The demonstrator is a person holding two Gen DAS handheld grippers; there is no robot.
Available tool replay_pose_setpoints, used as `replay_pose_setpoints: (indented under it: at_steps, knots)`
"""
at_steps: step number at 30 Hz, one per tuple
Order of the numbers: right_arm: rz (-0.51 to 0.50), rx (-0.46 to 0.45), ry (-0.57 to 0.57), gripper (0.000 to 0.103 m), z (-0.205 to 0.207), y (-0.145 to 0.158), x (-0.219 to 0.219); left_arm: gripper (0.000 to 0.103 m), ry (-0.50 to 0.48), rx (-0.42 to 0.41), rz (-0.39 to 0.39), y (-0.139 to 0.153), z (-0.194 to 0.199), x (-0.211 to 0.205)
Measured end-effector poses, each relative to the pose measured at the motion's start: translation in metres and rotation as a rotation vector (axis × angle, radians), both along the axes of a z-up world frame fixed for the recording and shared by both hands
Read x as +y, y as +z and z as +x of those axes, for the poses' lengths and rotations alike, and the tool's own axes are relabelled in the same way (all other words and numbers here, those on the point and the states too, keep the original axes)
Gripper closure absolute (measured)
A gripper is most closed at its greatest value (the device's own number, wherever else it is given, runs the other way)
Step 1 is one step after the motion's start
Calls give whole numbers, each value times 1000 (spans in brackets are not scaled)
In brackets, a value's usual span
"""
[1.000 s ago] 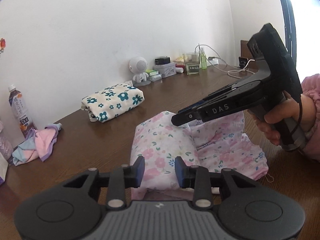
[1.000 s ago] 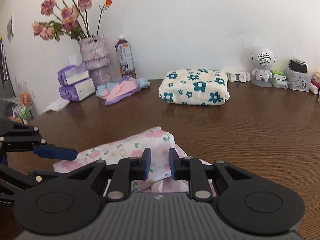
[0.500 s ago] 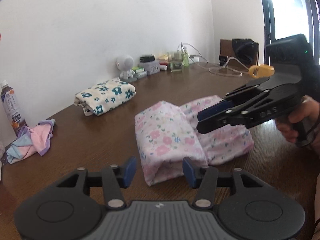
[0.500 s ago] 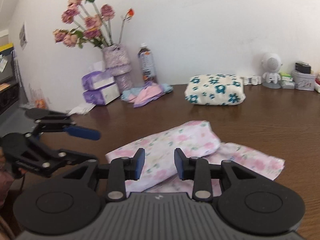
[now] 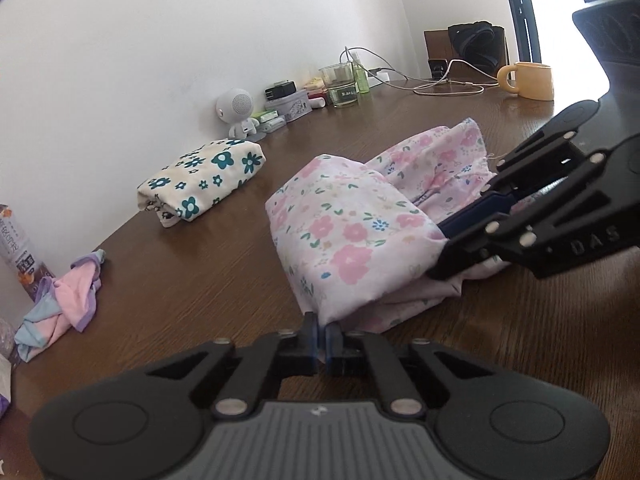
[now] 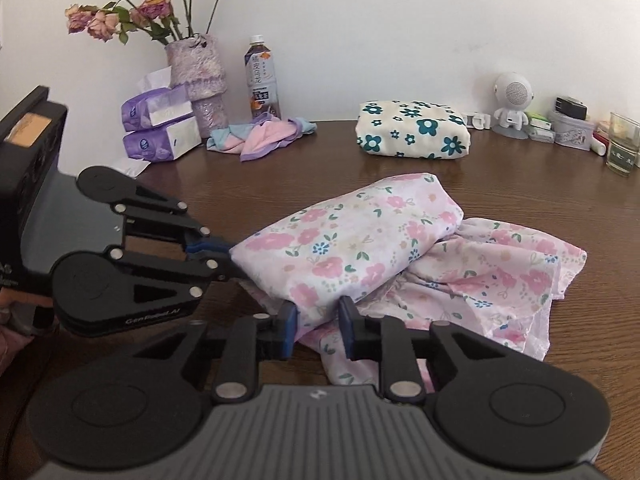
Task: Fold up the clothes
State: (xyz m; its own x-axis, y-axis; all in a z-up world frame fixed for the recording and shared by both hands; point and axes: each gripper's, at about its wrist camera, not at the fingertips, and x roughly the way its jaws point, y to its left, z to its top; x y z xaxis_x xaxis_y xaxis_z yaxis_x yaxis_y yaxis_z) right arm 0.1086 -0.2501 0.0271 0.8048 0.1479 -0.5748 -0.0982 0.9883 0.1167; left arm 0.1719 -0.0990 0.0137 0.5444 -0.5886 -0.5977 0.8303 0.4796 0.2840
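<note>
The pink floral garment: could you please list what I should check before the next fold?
1. Left hand-held gripper shut on a corner of the pink floral garment: ok.
2. Right hand-held gripper clamped on the garment: cannot tell; its fingers straddle the cloth with a gap.
3. Lower layer lying flat: not ok, rumpled.
4. Folded blue-flowered bundle apart from the garment: ok.

The bottle [image 5: 18,248] is running off the left wrist view's left edge, its label print too small to read. The folded upper layer of the pink floral garment [image 6: 352,240] is hiding the cloth beneath it.
</note>
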Motion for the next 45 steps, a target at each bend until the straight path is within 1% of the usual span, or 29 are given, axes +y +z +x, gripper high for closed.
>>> replay_pose_setpoints:
  at_steps: [4, 9, 10, 11, 13, 15, 16, 17, 18, 19, 20, 21, 22, 24, 29, 30, 32, 33, 34, 36, 37, 40, 43, 44, 45]
  knots:
    - [-13, -16, -32, 89, 3, -3, -5, 102, -18, -27, 9, 1, -9, 4]
    - [-2, -39, -35, 89, 0, -6, -11, 101, -8, -14, 2, -2, -7, 4]
    - [3, -47, -35, 89, -1, -5, -12, 97, -6, -11, -2, -1, -7, 4]
    - [-3, -58, -35, 89, -3, -4, -11, 95, -4, -12, -4, -1, -7, 4]
    - [-30, -74, -34, 87, -4, -2, -7, 87, 0, -13, -10, 0, -8, 3]
    - [-65, -75, -28, 85, -4, -2, -2, 84, 14, -10, -13, 0, -6, 1]
    - [-77, -70, -23, 81, -4, -3, 0, 83, 23, -6, -15, 0, -4, 0]
    - [-86, -65, -18, 81, -3, -4, 3, 83, 31, -1, -18, -1, -2, 0]
    - [-96, -59, -17, 81, -3, -5, 4, 85, 39, 4, -21, -1, 0, -1]
    - [-107, -52, -18, 81, -2, -6, 6, 96, 43, 10, -24, -1, 1, -1]
    - [-117, -51, -21, 81, -1, -7, 6, 102, 38, 17, -27, -1, 2, 0]
    - [-125, -52, -24, 84, -1, -7, 6, 102, 31, 18, -28, 0, 1, 0]
    - [-133, -53, -28, 91, -1, -7, 6, 102, 25, 11, -27, 0, 0, 0]
    - [-143, -61, -30, 93, 0, -7, 6, 102, 20, 8, -26, 0, -1, 0]
    - [-112, -59, -10, 94, -4, -1, 0, 102, 15, 18, -24, -1, -3, 2]
    - [-105, -58, -6, 94, -5, 0, -2, 101, 8, 26, -23, 0, -4, 2]
    - [-91, -56, 3, 91, -8, 2, -4, 92, -10, 44, -20, 3, -6, 3]
    - [-84, -56, 7, 90, -9, 4, -6, 82, -29, 52, -26, 7, -9, 5]
    - [-78, -55, 11, 87, -10, 5, -7, 73, -41, 55, -45, 13, -10, 8]
    - [-40, -80, 6, 80, -15, 16, -18, 69, -54, 58, -102, 27, -12, 14]
    - [-30, -93, 0, 77, -15, 21, -23, 69, -59, 62, -133, 35, -11, 15]
    - [-22, -120, -15, 77, 0, 33, -37, 69, -42, 49, -191, 51, 1, 5]
    - [-19, -102, -23, 77, 36, 32, -43, 71, -12, 50, -188, 51, 24, -19]
    - [-26, -90, -28, 77, 48, 30, -44, 74, -4, 56, -174, 48, 32, -28]
    - [-26, -75, -26, 77, 56, 27, -45, 86, 3, 67, -147, 42, 40, -37]
